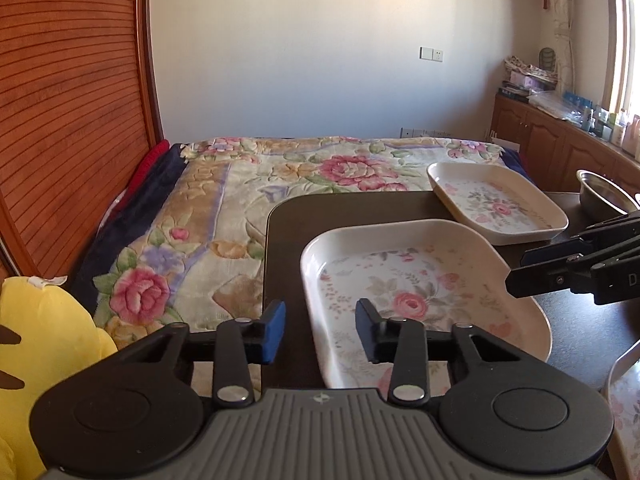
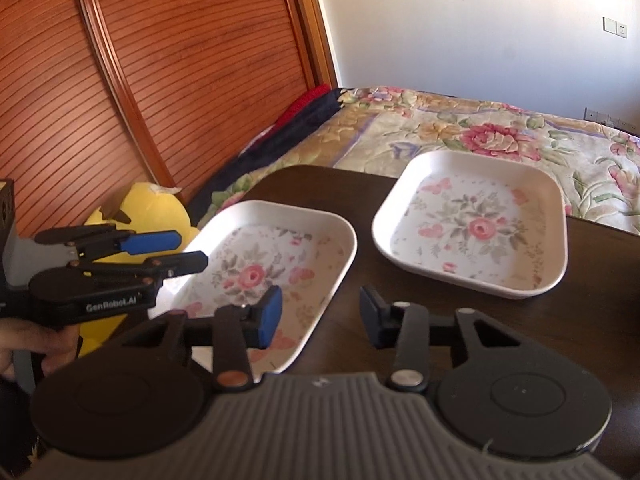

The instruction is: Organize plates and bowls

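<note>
Two white rectangular plates with a rose pattern lie on a dark table (image 1: 288, 216). The near plate (image 1: 416, 288) (image 2: 272, 264) lies under both grippers. The far plate (image 1: 496, 204) (image 2: 476, 224) sits behind it. My left gripper (image 1: 320, 330) is open, its fingers either side of the near plate's left rim; it also shows in the right wrist view (image 2: 176, 250). My right gripper (image 2: 320, 316) is open, its fingers either side of that plate's right rim; it also shows in the left wrist view (image 1: 524, 268). A metal bowl (image 1: 604, 194) stands at the right. Part of a third floral plate (image 1: 624, 408) shows at the bottom right.
A bed with a floral blanket (image 1: 248, 200) lies beyond the table. A ribbed wooden wardrobe door (image 1: 68, 120) stands on the left. A yellow plush toy (image 1: 44, 344) (image 2: 148, 212) sits beside the table. A wooden cabinet (image 1: 556, 148) with clutter runs under the window.
</note>
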`<state>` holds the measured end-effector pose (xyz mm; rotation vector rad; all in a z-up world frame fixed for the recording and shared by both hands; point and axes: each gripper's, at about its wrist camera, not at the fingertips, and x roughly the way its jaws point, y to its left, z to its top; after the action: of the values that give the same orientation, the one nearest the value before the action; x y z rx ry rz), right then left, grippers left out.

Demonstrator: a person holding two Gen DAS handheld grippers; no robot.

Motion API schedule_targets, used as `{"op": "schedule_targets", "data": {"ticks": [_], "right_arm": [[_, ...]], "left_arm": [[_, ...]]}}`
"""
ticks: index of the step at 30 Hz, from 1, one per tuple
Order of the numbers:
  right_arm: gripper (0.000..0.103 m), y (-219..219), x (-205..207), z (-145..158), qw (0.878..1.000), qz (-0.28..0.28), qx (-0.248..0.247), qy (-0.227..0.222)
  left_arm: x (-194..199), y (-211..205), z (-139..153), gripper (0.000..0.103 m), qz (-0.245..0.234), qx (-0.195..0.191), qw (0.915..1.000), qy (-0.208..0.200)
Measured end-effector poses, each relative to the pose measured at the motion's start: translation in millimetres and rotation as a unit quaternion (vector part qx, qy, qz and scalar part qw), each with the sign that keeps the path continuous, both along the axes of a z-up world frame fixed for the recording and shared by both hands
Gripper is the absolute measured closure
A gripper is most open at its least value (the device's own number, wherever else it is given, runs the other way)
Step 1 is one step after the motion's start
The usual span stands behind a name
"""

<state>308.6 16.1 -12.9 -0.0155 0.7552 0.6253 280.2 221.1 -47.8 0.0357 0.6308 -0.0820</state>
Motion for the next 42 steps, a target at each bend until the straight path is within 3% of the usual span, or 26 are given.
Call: {"op": "schedule_targets", "data": {"ticks": [5, 10, 23, 42], "right_arm": [[0.067, 4, 6, -7, 1.0, 0.004, -0.007, 0.015], [0.072, 7, 8, -12, 1.0, 0.011, -0.009, 0.025], [0.079, 13, 5, -16, 0.999, 0.027, -0.016, 0.027], [0.08, -16, -8, 2, 1.0, 0.009, 0.009, 0.006]], "left_arm": [[2, 2, -2, 0.077, -0.001, -0.007, 1.0, 0.006], [2, 3, -5, 0.083, -0.001, -0.016, 0.9998, 0.011], [-3, 3, -3, 0.086, 0.003, -0.039, 0.999, 0.021], [-31, -32, 31, 0.085, -0.017, -0.019, 0.9996, -0.008]]}}
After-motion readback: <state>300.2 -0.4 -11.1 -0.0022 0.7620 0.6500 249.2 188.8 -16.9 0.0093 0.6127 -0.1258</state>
